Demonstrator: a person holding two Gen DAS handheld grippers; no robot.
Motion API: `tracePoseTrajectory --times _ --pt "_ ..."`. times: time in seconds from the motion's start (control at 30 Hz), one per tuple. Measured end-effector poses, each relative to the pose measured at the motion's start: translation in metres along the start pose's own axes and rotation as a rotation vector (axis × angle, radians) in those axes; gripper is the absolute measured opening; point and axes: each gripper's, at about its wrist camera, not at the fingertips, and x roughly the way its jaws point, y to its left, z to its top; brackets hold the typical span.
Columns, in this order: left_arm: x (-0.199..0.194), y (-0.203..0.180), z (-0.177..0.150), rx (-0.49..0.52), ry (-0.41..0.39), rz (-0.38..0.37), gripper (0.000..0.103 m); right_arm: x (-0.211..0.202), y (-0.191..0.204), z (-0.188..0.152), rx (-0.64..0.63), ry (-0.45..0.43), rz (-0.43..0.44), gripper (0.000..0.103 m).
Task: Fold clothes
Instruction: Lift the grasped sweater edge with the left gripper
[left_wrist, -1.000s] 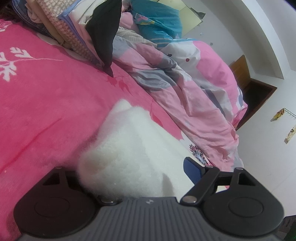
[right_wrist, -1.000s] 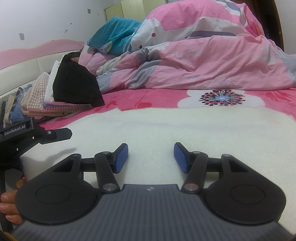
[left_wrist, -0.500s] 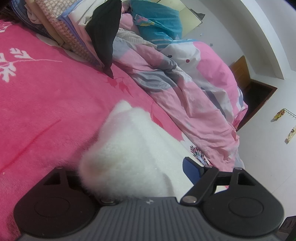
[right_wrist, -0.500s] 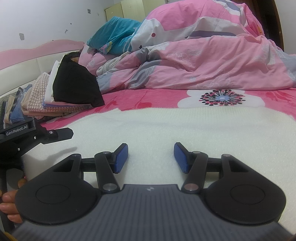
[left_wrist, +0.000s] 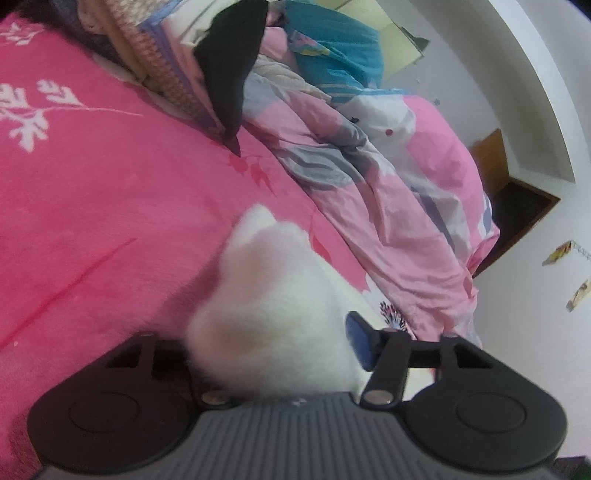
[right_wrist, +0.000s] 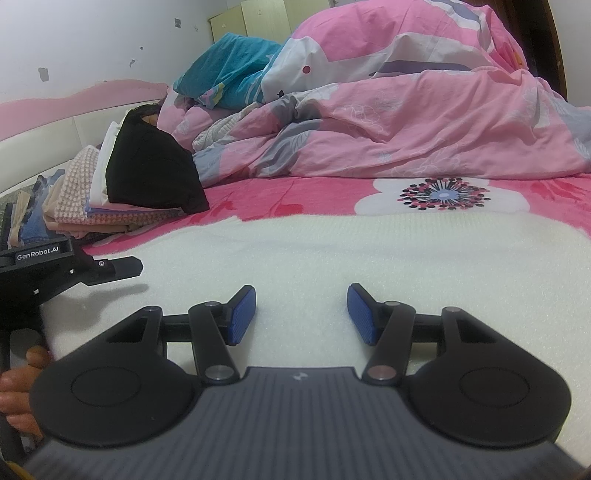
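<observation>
my left tool (left_wrist: 280, 343) has just been closing on the white sweater's (right_wrist: 369, 258) bunched edge, right tool (right_wrist: 301, 314) released above it, sweater lying crosswise, open bed (left_wrist: 110, 192) beyond.

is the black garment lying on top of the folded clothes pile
Yes, in the right wrist view the black garment sits draped over the top of the stack of folded clothes on the pink bed.

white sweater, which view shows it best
The right wrist view: the white sweater lies spread flat across the bed, most of it visible. The left wrist view shows only a blurred bunch of it between the left gripper's jaws.
</observation>
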Motion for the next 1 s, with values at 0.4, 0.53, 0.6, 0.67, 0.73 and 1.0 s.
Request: tracePoseTrajectory --times 0.4,0.53,0.6,0.67,0.73,1.0 --pt "0.006 0.005 -0.001 -0.004 0.019 -0.026 0.049 0.0 0.0 0.0 -0.002 0.0 0.0 0.055" --pt "0.006 0.004 -0.003 0.0 0.046 -0.041 0.052 0.0 0.0 0.0 -0.003 0.0 -0.001 0.055" --pt "0.003 0.002 -0.006 0.001 0.064 -0.05 0.052 0.0 0.0 0.0 -0.002 0.0 0.0 0.055" --pt "-0.001 0.001 -0.01 0.002 0.073 -0.059 0.052 0.0 0.001 -0.001 -0.001 -0.001 0.0 0.055" --pt "-0.004 0.0 -0.013 0.006 0.077 -0.064 0.053 0.0 0.0 -0.001 0.0 -0.001 0.001 0.055" --pt "0.013 0.001 -0.004 -0.048 0.072 -0.058 0.053 0.0 -0.002 0.0 0.005 -0.001 0.007 0.055"
